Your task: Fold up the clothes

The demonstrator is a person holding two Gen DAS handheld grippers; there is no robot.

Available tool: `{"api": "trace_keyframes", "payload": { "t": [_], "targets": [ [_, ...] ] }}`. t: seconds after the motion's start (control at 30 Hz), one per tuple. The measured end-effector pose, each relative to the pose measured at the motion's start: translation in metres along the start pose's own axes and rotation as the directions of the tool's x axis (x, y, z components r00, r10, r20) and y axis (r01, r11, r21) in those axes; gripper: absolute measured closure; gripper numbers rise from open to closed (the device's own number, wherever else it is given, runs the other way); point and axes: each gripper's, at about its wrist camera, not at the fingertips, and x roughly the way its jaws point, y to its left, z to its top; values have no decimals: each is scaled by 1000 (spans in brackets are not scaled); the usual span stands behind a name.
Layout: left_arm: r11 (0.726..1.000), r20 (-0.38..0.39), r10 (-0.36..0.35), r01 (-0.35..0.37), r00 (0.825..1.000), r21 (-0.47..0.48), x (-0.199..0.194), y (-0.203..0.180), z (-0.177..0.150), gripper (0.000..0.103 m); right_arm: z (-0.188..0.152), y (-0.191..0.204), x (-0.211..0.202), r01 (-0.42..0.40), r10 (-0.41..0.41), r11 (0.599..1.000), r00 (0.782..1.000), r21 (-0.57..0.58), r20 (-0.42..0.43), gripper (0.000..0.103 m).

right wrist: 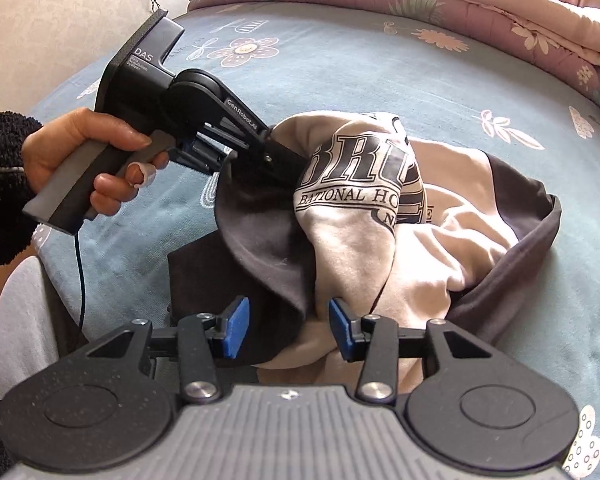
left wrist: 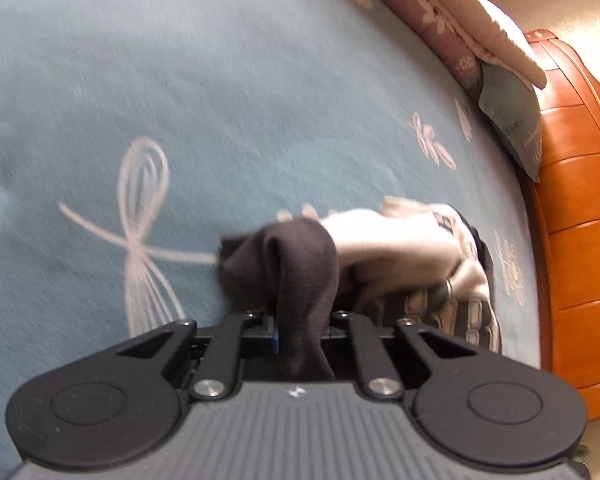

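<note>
A beige sweatshirt [right wrist: 359, 220] with dark sleeves and black lettering lies crumpled on the blue bed sheet [right wrist: 379, 76]. My left gripper [left wrist: 300, 332] is shut on a dark fold of it, which runs up between the jaws; the beige body [left wrist: 399, 240] trails off to the right. In the right wrist view a hand [right wrist: 80, 152] holds that left gripper [right wrist: 288, 164], whose tip is buried in the cloth by the lettering. My right gripper [right wrist: 288, 328] is open at the near edge of the sweatshirt. A bunch of dark and beige cloth sits between its blue pads [right wrist: 236, 328].
A folded pink floral quilt [right wrist: 419, 0] lies along the far side of the bed. A grey pillow [left wrist: 511, 120] rests against the orange wooden bed frame [left wrist: 579, 240] on the right. The sheet [left wrist: 220, 80] stretches away to the left of the garment.
</note>
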Motion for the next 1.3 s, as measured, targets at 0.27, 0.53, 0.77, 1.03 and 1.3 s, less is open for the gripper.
{"api": "trace_keyframes", "payload": {
  "t": [0.27, 0.53, 0.77, 1.03, 1.3],
  "targets": [
    [995, 114, 86, -92, 990, 44, -22, 11, 31, 93, 1, -14, -2, 19, -20, 999, 1000, 38, 17, 53],
    [973, 271, 186, -215, 944, 82, -47, 14, 85, 96, 1, -45, -18, 80, -86, 993, 994, 88, 69, 50],
    [975, 225, 176, -202, 958, 96, -34, 16, 114, 96, 4, -84, -18, 128, -145, 973, 986, 192, 78, 49],
    [992, 114, 93, -102, 989, 74, -19, 47, 102, 67, 19, -127, -9, 165, -195, 950, 977, 265, 91, 41],
    [1000, 85, 7, -9, 996, 29, -7, 63, 112, 58, 67, -205, 23, 213, -259, 911, 962, 354, 86, 33]
  ]
}}
